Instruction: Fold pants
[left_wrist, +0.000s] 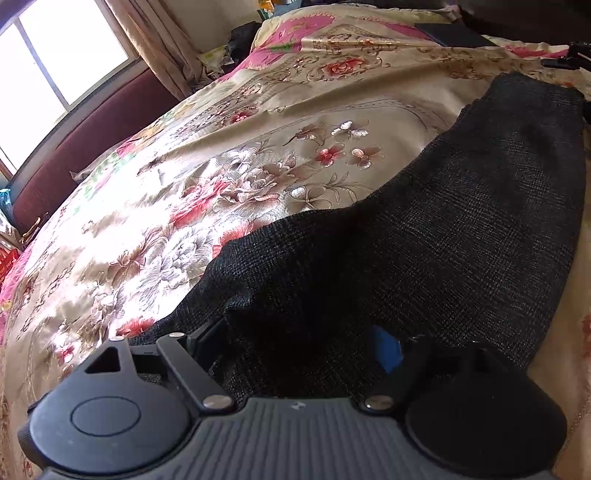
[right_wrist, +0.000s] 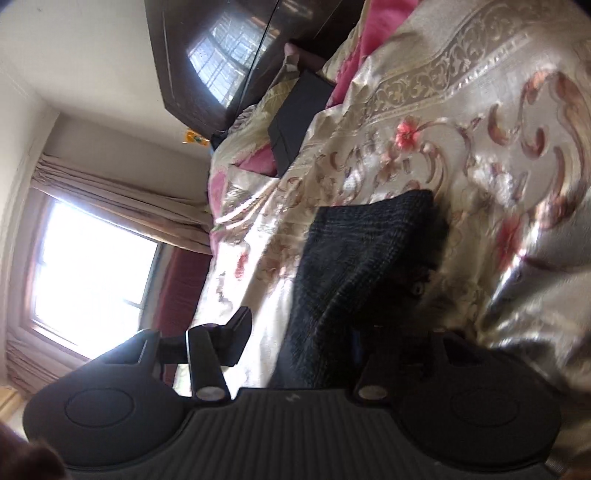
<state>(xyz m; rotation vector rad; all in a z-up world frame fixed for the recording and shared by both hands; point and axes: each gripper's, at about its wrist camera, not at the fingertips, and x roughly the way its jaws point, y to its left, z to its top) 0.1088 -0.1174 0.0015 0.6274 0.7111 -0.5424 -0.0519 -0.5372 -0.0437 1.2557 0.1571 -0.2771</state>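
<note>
The pants (left_wrist: 424, 229), dark with a coarse woven check, lie on the bed (left_wrist: 229, 155) over a glossy floral cover (right_wrist: 480, 147). In the left wrist view they run as a long band from the near edge away to the upper right; the far end looks squared off, and the cloth already seems doubled lengthwise, though I cannot confirm the layers.

Judged handling: soft, limp, fairly thick fabric of moderate weight. It will drape and sag from any single hold. The satin cover looks slick, so the pants may slide when dragged. Nothing fragile.

Recommended hold: the corners of one end, one per gripper, pinching all layers at the edge, then carrying that end over to the other.

Left hand-held gripper (left_wrist: 295, 343): jaws wide apart, straddling the near end, not visibly clamped.

Right hand-held gripper (right_wrist: 314, 339): jaws apart, cloth lying between them; one finger is lost in shadow.
</note>
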